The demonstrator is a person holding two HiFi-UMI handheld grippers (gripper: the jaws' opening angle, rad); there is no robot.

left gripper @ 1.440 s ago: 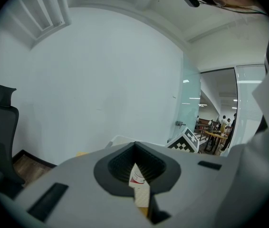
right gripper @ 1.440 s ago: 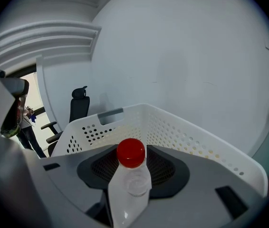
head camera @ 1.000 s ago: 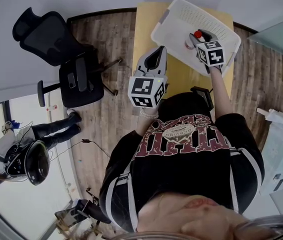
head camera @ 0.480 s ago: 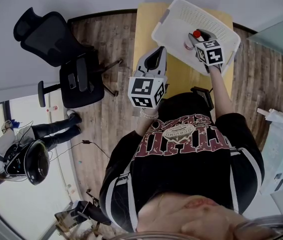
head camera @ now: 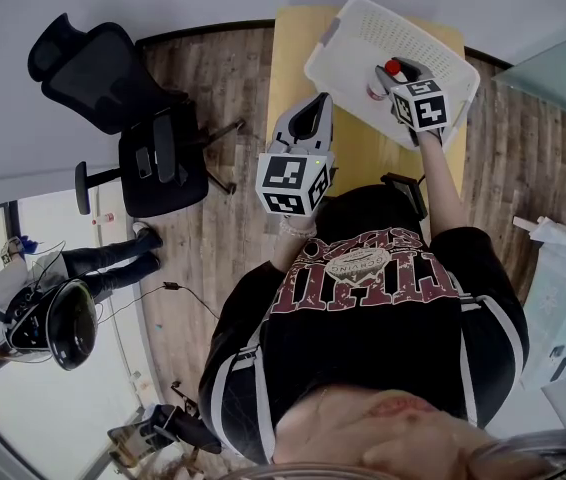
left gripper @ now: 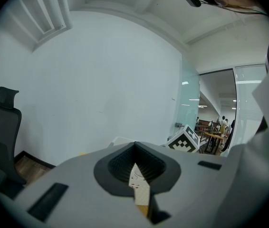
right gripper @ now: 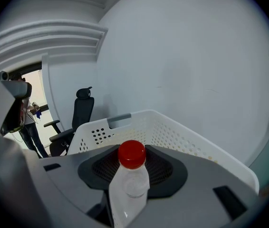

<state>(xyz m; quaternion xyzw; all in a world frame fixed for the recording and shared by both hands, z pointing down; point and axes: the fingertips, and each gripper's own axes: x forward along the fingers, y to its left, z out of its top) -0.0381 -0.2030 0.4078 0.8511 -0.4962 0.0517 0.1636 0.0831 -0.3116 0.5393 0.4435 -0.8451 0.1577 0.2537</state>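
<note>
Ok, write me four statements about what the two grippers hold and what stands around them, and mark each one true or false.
1. The right gripper has its jaws shut on a clear bottle with a red cap. True.
2. The left gripper is empty. False: its jaws are shut on a small pale packet.
3. The white basket stands on the floor. False: it stands on the yellow table.
4. In the head view, a black office chair stands to the left of the table. True.
</note>
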